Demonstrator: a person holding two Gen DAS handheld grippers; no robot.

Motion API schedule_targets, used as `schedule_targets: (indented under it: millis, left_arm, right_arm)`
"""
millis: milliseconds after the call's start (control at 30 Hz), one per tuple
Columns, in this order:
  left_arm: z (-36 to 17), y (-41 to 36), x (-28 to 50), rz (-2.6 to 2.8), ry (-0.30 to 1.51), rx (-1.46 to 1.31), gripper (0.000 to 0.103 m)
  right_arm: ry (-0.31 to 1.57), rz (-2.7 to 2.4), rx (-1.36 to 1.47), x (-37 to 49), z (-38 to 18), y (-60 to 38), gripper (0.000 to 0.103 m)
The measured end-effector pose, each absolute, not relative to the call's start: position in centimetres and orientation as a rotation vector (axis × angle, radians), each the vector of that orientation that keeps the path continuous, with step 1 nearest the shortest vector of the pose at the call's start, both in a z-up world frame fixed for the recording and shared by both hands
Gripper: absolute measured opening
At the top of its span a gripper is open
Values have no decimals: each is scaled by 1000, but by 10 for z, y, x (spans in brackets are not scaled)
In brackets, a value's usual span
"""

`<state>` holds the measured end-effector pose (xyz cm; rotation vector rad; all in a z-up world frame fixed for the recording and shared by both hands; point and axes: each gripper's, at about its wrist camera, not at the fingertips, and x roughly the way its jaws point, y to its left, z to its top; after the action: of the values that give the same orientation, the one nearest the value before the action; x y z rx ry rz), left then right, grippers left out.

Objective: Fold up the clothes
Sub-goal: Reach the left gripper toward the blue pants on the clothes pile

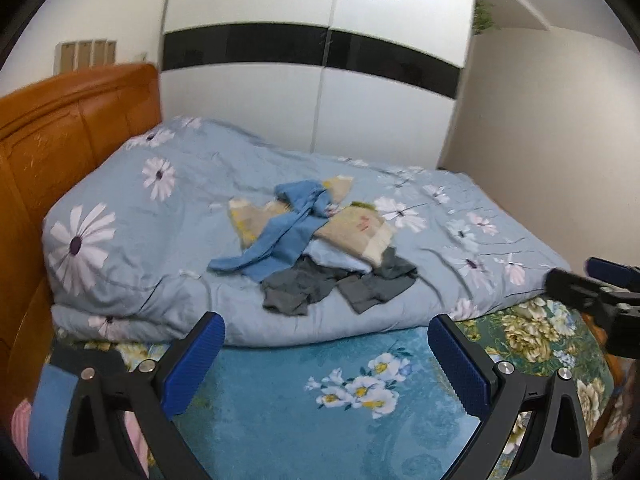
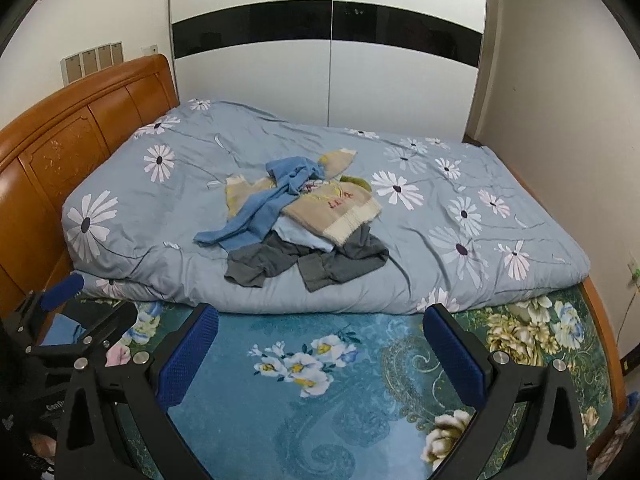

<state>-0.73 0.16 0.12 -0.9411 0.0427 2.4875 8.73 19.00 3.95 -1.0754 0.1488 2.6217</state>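
**Ana:** Both tongs are spread as wide as they go and hold nothing: the left tongs (image 1: 324,356) and the right tongs (image 2: 320,348) hang over the flowered bedsheet (image 2: 344,400) at the near side of the bed, well short of the clothes.

**Ben:** And the clothes?

**Ana:** One tangled heap in the middle of the daisy quilt (image 2: 160,208): a blue garment (image 2: 256,208) draped across a beige sweater (image 2: 340,204), a pale blue piece (image 2: 296,240) under that, and a grey garment (image 2: 304,264) at the bottom, nearest us.

**Ben:** So the first job is picking one out.

**Ana:** I'd judge so. The blue one lies on top, so lifting it should disturb least. Pinch it at two separate edges, one with each tongs, rather than bunching the middle.

**Ben:** Where to fold?

**Ana:** The bare sheet in front looks flat; the quilt is lumpy. Watch that a sleeve doesn't drag the sweater along.
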Motion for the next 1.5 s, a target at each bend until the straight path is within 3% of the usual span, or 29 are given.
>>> schedule_targets:
  millis: [333, 533, 867, 1100, 1367, 1500]
  left_arm:
    - [-5, 14, -35, 2527, 62, -991, 103]
    - [-13, 48, -101, 2542, 88, -1036, 103]
    - [-71, 128, -235, 2539, 127, -1237, 103]
    - [-119, 187, -336, 2573, 272, -1248, 102]
    - [-185, 229, -434, 2566, 402, -1356, 82]
    - [-210, 251, -464, 2526, 455, -1355, 78]
  right_arm:
    - [99, 2703, -1062, 58, 42, 215, 102]
    - [58, 2780, -1090, 9, 24, 248, 102]
    - [29, 2786, -1300, -86, -44, 324, 102]
    - [78, 2739, -1428, -112, -104, 367, 102]
    - [152, 2630, -1556, -91, -174, 406, 102]
    - [205, 2570, -1573, -76, -196, 429, 102]
